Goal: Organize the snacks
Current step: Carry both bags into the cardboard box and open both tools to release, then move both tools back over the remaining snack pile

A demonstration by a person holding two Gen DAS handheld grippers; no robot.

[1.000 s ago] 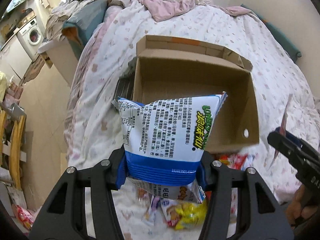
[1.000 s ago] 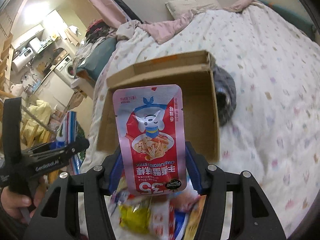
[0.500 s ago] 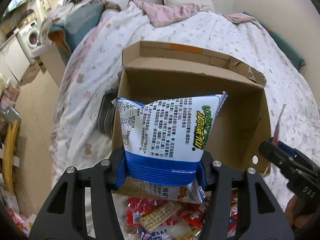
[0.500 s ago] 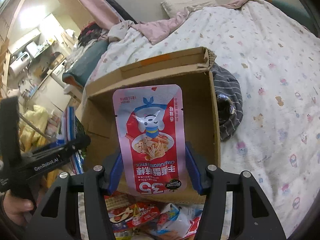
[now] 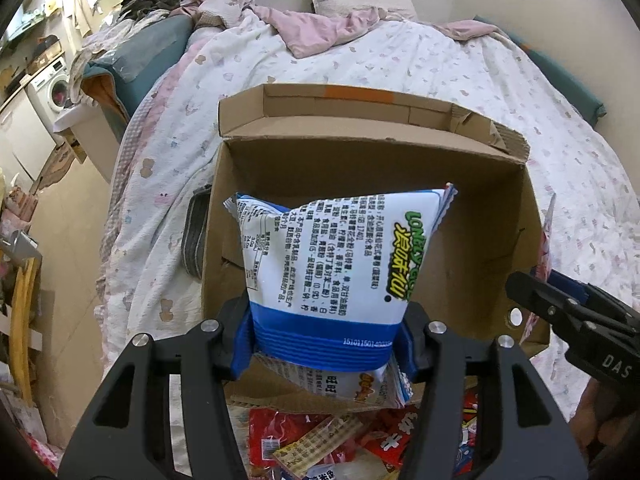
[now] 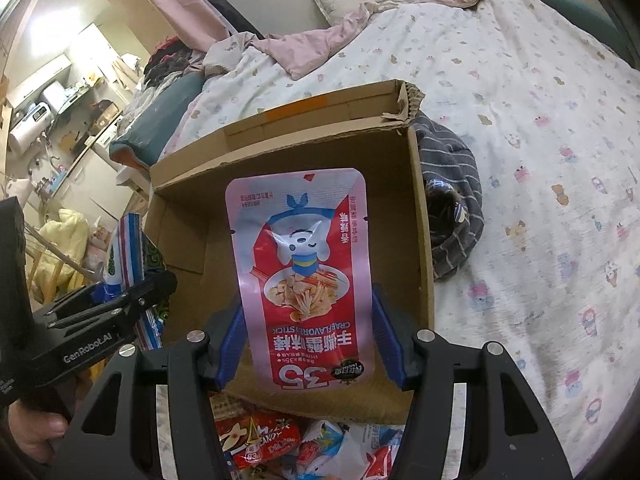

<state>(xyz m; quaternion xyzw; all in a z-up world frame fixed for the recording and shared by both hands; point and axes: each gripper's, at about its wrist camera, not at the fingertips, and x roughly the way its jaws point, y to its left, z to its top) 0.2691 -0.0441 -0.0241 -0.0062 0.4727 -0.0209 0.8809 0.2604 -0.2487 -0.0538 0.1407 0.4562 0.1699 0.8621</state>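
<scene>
An open cardboard box [image 5: 360, 160] lies on the bed, its inside bare. My left gripper [image 5: 326, 332] holds a white-and-blue snack bag [image 5: 332, 264] upright over the box's near edge. Its jaws are opening, but the blue pads still touch the bag's sides. A second small packet [image 5: 352, 384] hangs just under it. My right gripper [image 6: 308, 344] is shut on a pink-and-red crab-stick pouch [image 6: 304, 264], held upright over the box [image 6: 192, 240]. Each gripper shows at the edge of the other's view: the right one [image 5: 520, 292] and the left one [image 6: 160, 284].
Several loose snack packets [image 5: 340, 440] lie heaped in front of the box [image 6: 280, 444]. A grey striped cloth [image 6: 452, 208] lies against the box's right side. The patterned quilt [image 6: 540, 160] spreads to the right, with a pillow [image 5: 360, 0] behind and the floor [image 5: 60, 240] to the left.
Both grippers have come forward and down toward the box with their packets. The box now fills more of each view, and both packets hang over its opening.
</scene>
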